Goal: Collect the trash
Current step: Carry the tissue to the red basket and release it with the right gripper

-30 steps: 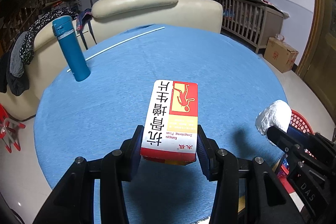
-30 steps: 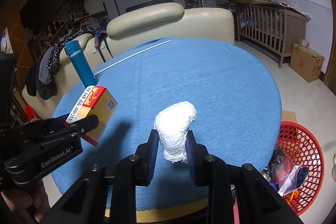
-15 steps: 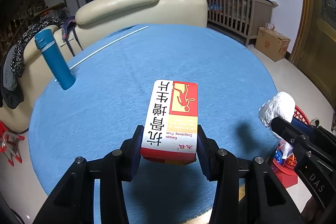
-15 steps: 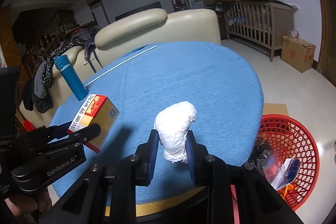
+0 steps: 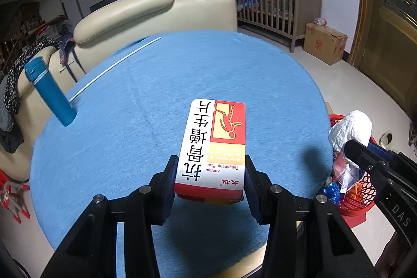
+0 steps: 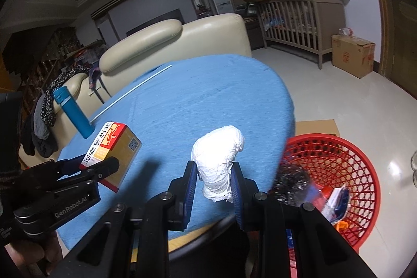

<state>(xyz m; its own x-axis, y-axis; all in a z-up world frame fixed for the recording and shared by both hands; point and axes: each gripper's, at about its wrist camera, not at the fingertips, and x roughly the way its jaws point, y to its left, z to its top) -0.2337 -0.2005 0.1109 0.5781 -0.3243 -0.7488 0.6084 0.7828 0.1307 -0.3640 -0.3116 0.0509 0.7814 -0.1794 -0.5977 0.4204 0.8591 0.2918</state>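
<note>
A: Which step is it now?
B: Carrying. The left gripper [image 5: 209,181] clamps the medicine box [image 5: 213,147] above the blue desk [image 5: 156,95]; the right gripper [image 6: 213,184] holds the white paper wad [image 6: 219,158].
A: And next?
B: I think both must go over the red basket [image 6: 338,160] on the floor, then release.

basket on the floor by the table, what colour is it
Red, an open plastic mesh basket; the right wrist view shows it best.

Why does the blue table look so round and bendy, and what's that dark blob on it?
Both wrist views use fisheye lenses, so edges curve. Left wrist view: the dark blob on the table is a shadow. Right wrist view: the red basket has blurry trash.
</note>
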